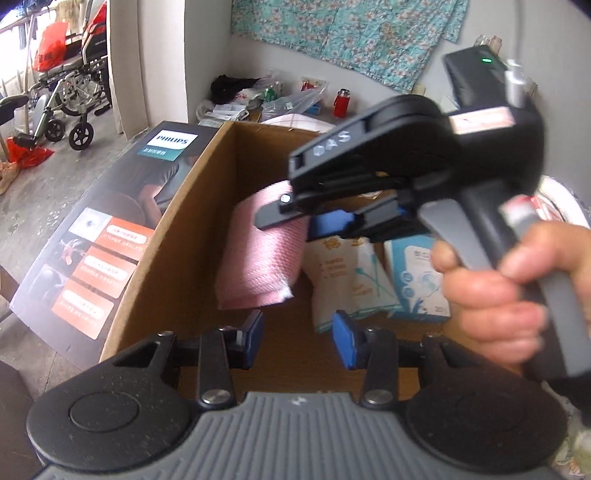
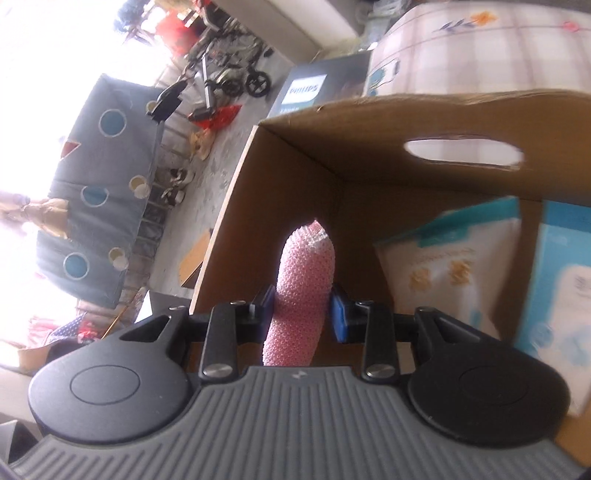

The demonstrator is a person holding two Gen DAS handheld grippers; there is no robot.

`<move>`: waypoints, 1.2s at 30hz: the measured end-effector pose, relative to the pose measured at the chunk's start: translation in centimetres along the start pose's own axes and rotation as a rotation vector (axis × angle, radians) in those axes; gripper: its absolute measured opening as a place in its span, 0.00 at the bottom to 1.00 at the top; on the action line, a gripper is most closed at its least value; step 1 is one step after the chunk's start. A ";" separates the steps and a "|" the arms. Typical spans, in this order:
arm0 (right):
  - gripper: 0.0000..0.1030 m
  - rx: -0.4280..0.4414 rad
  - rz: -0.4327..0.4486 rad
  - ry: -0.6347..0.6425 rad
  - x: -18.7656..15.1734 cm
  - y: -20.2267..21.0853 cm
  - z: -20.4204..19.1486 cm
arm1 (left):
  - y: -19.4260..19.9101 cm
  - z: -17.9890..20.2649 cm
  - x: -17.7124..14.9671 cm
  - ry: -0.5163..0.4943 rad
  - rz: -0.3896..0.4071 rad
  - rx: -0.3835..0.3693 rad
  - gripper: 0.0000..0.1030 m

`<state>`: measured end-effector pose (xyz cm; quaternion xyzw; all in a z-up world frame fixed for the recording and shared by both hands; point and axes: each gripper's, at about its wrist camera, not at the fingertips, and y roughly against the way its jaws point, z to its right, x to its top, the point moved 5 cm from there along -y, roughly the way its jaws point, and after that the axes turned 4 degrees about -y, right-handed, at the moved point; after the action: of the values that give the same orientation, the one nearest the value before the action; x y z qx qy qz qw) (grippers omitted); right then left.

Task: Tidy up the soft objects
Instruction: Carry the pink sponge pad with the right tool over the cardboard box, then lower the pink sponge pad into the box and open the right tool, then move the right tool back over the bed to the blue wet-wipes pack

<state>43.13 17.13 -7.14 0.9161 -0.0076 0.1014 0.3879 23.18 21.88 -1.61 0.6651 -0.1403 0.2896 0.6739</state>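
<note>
A folded pink knitted cloth (image 2: 301, 280) is pinched between the blue pads of my right gripper (image 2: 301, 314), which is shut on it. It hangs inside an open cardboard box (image 2: 295, 158), near the box's left wall. In the left wrist view a hand holds that right gripper (image 1: 306, 221) over the box (image 1: 207, 206), with the pink cloth (image 1: 258, 254) drooping below its fingers. A white soft pack (image 1: 340, 273) and a blue-and-white pack (image 1: 417, 277) lie on the box floor. My left gripper (image 1: 299, 341) hovers over the box's near edge, open, with nothing between its pads.
The box's outer side carries a Philips print (image 1: 110, 236). A wheelchair (image 1: 70, 92) stands on the floor at the far left. Behind the box are clutter and a red bottle (image 1: 341, 103), below a floral cloth (image 1: 351, 29) on the wall. A checked tablecloth (image 2: 480, 48) lies beyond the box.
</note>
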 end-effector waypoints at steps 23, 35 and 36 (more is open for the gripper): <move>0.18 -0.272 0.057 0.073 -0.8 -2.0 2.0 | -1.7 -0.5 -2.4 0.011 -0.062 -0.014 0.45; 0.32 -0.141 0.176 0.104 -2.5 4.1 -0.1 | 0.8 2.0 -2.8 -0.044 0.030 -0.044 0.72; 0.34 -0.133 0.193 0.110 -3.0 5.4 -0.2 | 1.1 2.3 -2.8 -0.051 0.037 -0.050 0.73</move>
<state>39.70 13.35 -3.77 0.8765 -0.0812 0.1877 0.4358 20.79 18.96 -2.17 0.6523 -0.1770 0.2814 0.6811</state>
